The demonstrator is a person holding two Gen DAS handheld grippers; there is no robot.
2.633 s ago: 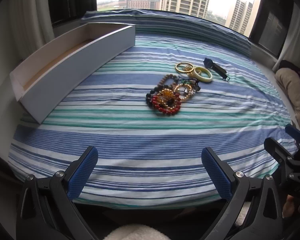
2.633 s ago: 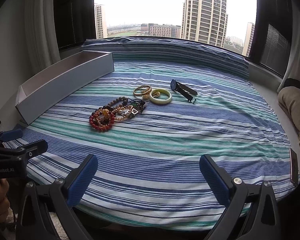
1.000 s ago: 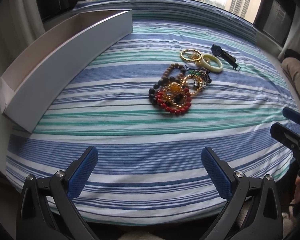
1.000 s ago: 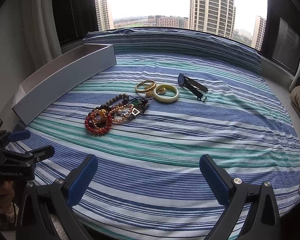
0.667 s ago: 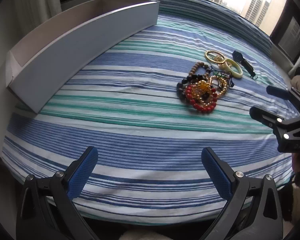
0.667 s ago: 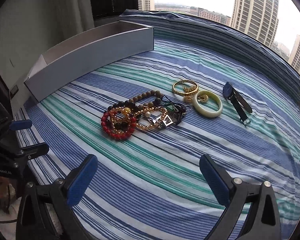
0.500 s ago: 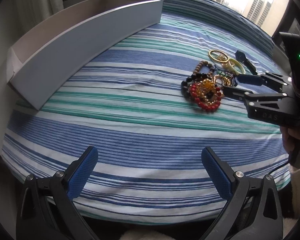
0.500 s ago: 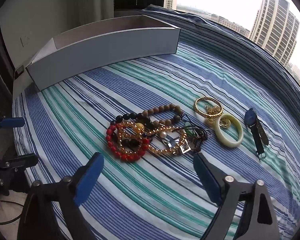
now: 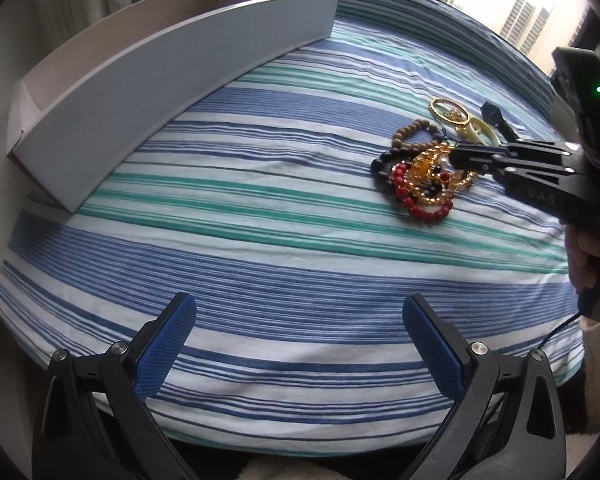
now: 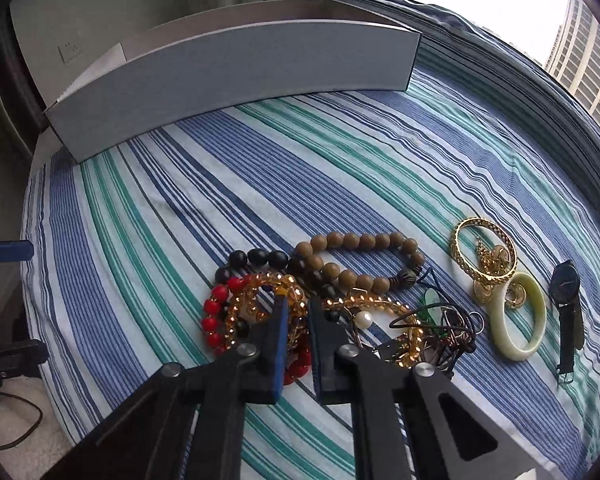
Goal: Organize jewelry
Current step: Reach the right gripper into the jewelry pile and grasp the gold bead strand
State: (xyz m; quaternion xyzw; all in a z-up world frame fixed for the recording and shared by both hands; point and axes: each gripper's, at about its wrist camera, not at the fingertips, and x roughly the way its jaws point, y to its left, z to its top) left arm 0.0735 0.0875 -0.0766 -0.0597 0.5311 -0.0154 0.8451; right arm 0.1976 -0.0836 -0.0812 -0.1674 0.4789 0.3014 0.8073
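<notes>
The only readable text is the light letters "DAS", printed on the black body of the right gripper [image 9: 458,159], as the left wrist view shows it. On the jewelry, the box and the bedsheet no text can be read.

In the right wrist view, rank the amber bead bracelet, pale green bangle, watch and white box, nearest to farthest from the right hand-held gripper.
1. Amber bead bracelet, at the right hand-held gripper tips.
2. Pale green bangle, to the right.
3. Watch, farther right.
4. White box, far back, upper left.
</notes>
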